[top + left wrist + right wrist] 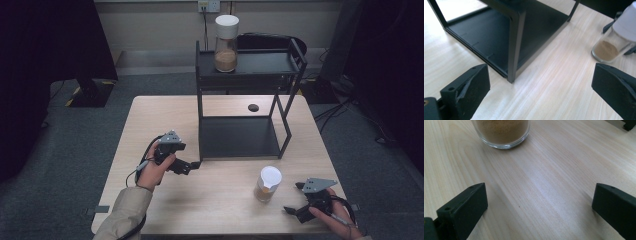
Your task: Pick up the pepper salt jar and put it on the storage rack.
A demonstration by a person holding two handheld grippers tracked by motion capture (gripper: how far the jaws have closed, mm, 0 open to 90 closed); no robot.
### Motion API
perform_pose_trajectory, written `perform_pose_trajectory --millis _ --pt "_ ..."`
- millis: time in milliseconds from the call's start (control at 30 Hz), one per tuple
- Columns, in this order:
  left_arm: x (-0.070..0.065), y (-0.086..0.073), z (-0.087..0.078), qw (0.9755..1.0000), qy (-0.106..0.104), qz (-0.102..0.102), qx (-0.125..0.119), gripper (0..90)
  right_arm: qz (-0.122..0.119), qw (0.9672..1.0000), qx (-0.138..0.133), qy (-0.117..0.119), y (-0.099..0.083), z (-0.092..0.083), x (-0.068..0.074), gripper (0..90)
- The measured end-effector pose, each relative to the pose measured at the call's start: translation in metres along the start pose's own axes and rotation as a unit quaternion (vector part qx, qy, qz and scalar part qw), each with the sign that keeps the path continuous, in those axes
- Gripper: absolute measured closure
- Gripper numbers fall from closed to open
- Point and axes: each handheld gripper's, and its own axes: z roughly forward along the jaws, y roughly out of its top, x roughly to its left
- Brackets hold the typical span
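A glass jar (267, 184) with a white lid and brown powder stands on the wooden table (165, 115), front right. Its base shows in the right gripper view (502, 132) and the whole jar in the left gripper view (611, 45). My right gripper (293, 197) (539, 207) sits just right of this jar, open, with nothing between its jaws. My left gripper (191, 167) (539, 90) is open too, close to the front left corner post of the black two-tier rack (240, 137) (514, 50). A second, similar jar (226, 44) stands on the rack's top shelf.
A small black round object (253, 107) lies on the table behind the rack's lower shelf. The rack takes up the middle and back of the table. Dark stands and cables are on the floor beyond the table.
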Motion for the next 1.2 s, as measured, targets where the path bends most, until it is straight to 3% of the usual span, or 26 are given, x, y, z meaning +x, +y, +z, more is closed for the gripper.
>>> perform_pose_trajectory --millis 333,700,933,1200 --pt "0.0 -0.026 0.009 0.9998 0.0 -0.017 0.006 1.3 0.0 1.0 0.0 0.0 0.0 0.0 0.0 0.0" --pt "-0.003 -0.049 0.014 0.9996 0.005 -0.019 0.02 1.7 0.0 1.0 0.0 0.0 0.0 0.0 0.0 0.0" --pt "-0.006 -0.063 0.015 0.9991 0.016 -0.024 0.032 2.0 0.0 1.0 0.0 0.0 0.0 0.0 0.0 0.0" --pt "-0.014 -0.069 0.016 0.9982 0.032 -0.016 0.048 1.9 0.0 1.0 0.0 0.0 0.0 0.0 0.0 0.0"
